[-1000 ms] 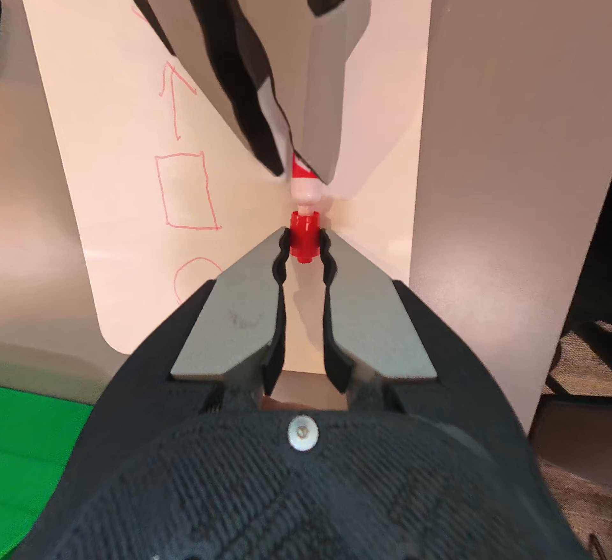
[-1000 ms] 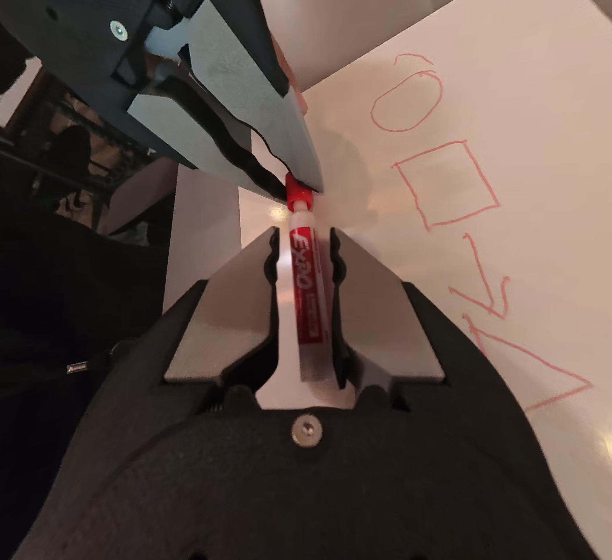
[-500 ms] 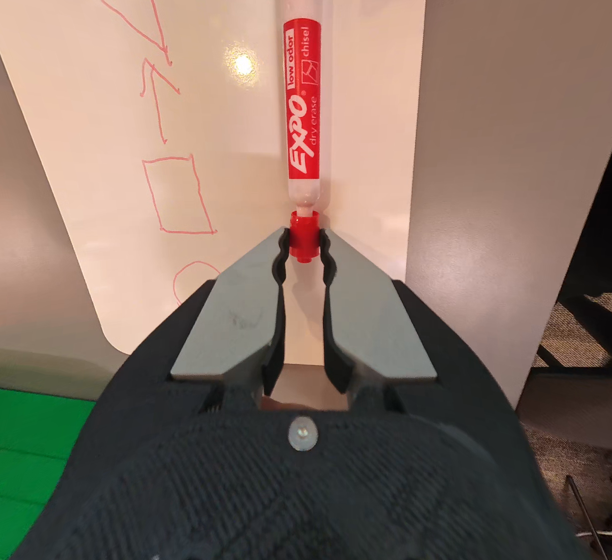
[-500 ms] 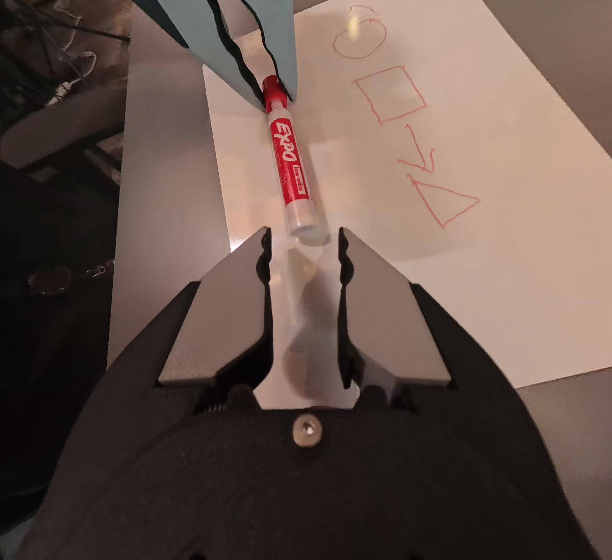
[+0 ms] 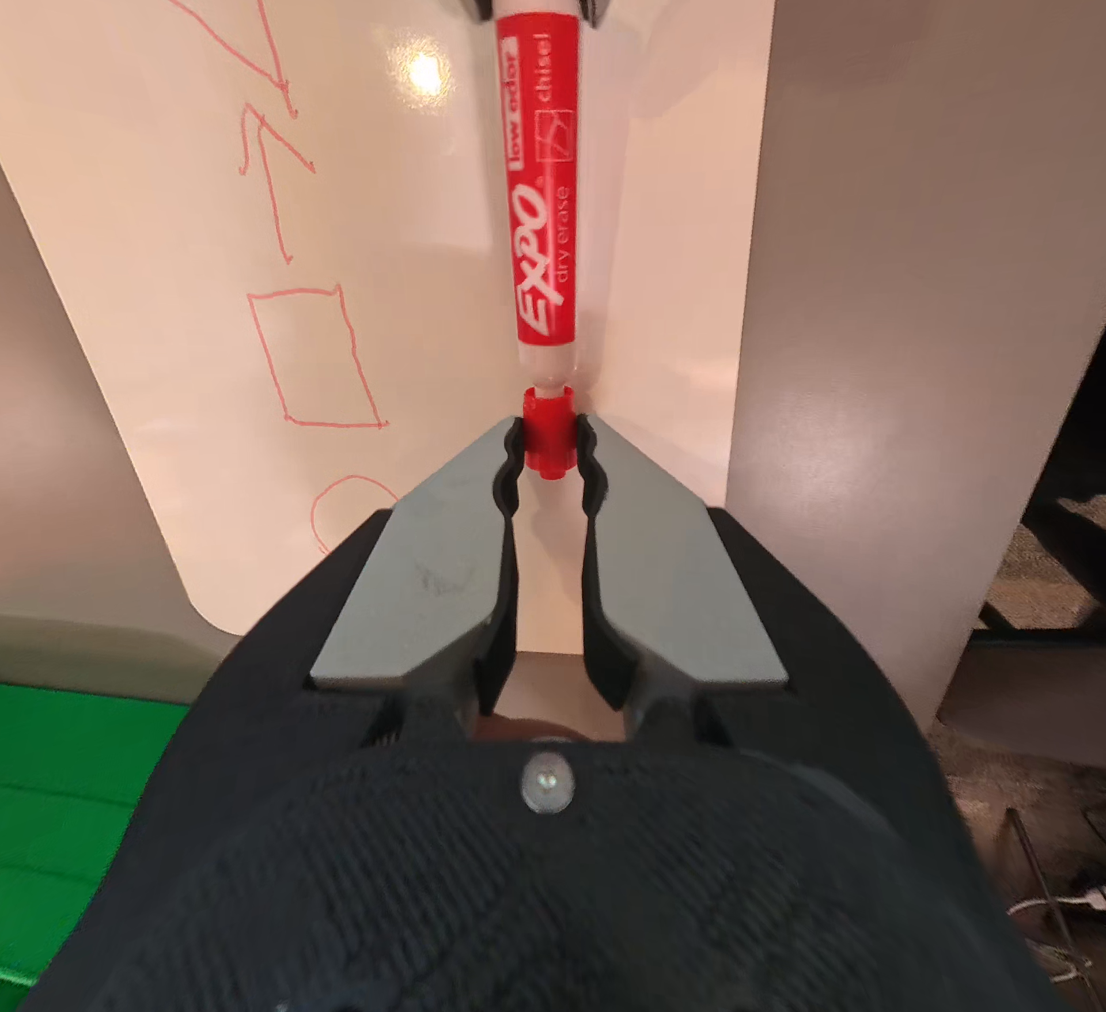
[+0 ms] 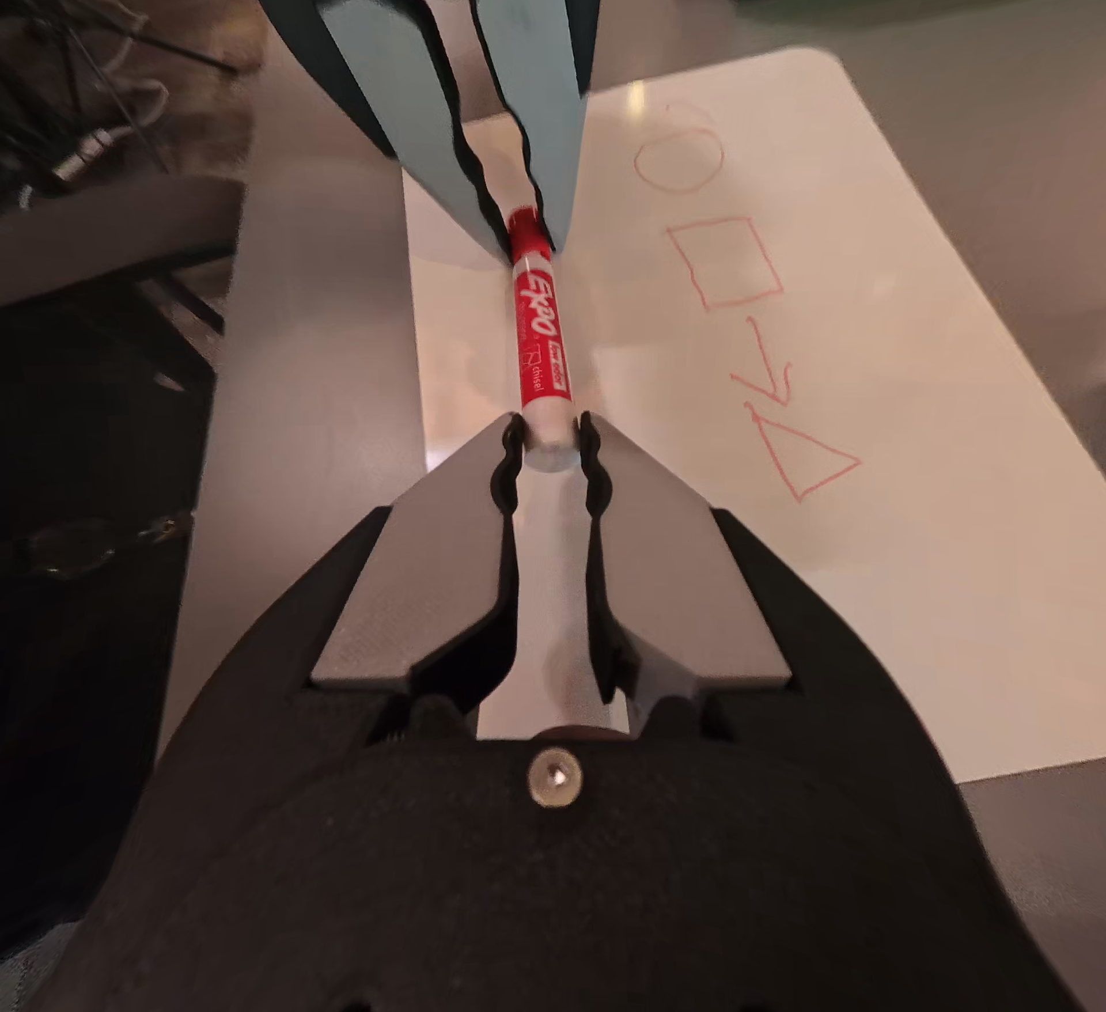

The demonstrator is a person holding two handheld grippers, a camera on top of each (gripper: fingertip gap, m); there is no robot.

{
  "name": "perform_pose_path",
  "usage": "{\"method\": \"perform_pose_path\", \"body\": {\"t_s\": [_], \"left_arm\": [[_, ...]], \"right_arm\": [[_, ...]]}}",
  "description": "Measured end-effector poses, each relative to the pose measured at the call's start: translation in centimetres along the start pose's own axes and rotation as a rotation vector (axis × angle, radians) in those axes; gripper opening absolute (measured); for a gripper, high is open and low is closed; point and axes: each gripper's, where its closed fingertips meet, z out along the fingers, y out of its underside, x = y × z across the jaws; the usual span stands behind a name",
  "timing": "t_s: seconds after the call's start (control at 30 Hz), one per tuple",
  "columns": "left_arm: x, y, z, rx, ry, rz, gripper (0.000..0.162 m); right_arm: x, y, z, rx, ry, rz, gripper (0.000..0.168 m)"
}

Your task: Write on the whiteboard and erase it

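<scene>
Jaws of left gripper [image 5: 547, 436] clamp red cap [image 5: 547, 436]; right gripper [image 6: 549, 437] grasps marker [image 6: 541, 346] barrel end, near whiteboard [image 6: 838, 504] edge.

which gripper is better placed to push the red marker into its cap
Right, probably. The right gripper grips the white rear end of the red marker, in line with it. The left gripper just clamps the red cap above the whiteboard.

The marker [image 5: 543, 181] has a red label band on a white barrel, with a red cap [image 5: 547, 439]; the whiteboard [image 6: 898, 534] is white with thin red drawn shapes; the gripper fingers [image 5: 437, 552] are matte grey on black ribbed bodies; the table [image 6: 311, 385] is grey; a bright green sheet [image 5: 66, 792] lies beside it
</scene>
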Motion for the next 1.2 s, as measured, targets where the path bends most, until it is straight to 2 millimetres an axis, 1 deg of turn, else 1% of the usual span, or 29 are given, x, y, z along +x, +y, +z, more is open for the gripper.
{"method": "perform_pose_path", "body": {"t_s": [0.03, 0.07, 0.13, 0.27, 0.4, 0.47, 0.6, 0.67, 0.73, 0.9, 0.93, 1.0, 1.03, 1.13, 1.2], "left_arm": [[0.0, -0.1, 0.0, -0.005, -0.001, 0.013, 0.015], [0.0, -0.2, 0.0, -0.011, -0.005, 0.026, 0.014], [0.0, -0.3, 0.1, -0.017, -0.011, 0.041, 0.014], [0.0, -0.2, 0.1, -0.003, -0.002, 0.032, 0.014], [0.0, -0.3, 0.1, 0.003, 0.010, 0.026, 0.013], [0.0, -0.3, 0.1, 0.017, 0.012, 0.013, 0.013], [0.0, -0.1, 0.1, 0.028, 0.010, 0.014, 0.013], [0.0, -0.1, 0.1, 0.043, 0.023, -0.001, 0.013], [0.0, -0.2, 0.1, 0.040, 0.015, 0.011, 0.013], [0.0, -0.2, 0.0, 0.045, 0.010, 0.019, 0.013], [0.0, -0.2, 0.0, 0.050, 0.011, 0.016, 0.013], [0.0, -0.1, 0.0, 0.066, 0.021, -0.001, 0.014], [-0.1, -0.1, 0.0, 0.078, 0.026, -0.015, 0.014], [-0.2, 0.0, 0.0, 0.114, 0.012, -0.032, 0.014], [-0.3, 0.2, -0.1, 0.128, -0.001, -0.043, 0.014]], "right_arm": [[-0.2, -0.3, -0.3, 0.006, -0.014, -0.008, 0.014], [-0.1, 0.3, 0.0, -0.045, -0.007, -0.019, 0.015], [0.5, 1.9, 1.1, -0.150, 0.029, -0.041, 0.015], [0.5, 1.6, 1.3, -0.092, 0.005, -0.013, 0.014], [-0.4, 1.5, 1.5, -0.071, -0.031, -0.018, 0.013], [-0.3, 1.3, 1.6, -0.069, -0.007, -0.029, 0.013], [0.2, -0.1, 1.2, 0.002, -0.006, -0.002, 0.013], [0.0, -0.1, 1.4, -0.016, -0.014, -0.016, 0.013], [-0.1, 0.6, 2.2, -0.064, -0.007, -0.030, 0.011], [-0.1, 0.5, 2.5, -0.069, 0.011, -0.047, 0.013], [-0.1, 0.1, 2.4, -0.048, 0.006, -0.040, 0.013], [-0.4, -1.4, 2.0, 0.036, -0.030, 0.004, 0.013], [-0.3, -1.5, 2.0, 0.037, -0.037, 0.017, 0.013], [-0.1, -0.9, 2.5, 0.000, -0.018, 0.007, 0.014], [0.1, -1.1, 2.7, 0.006, -0.002, 0.006, 0.014]]}}
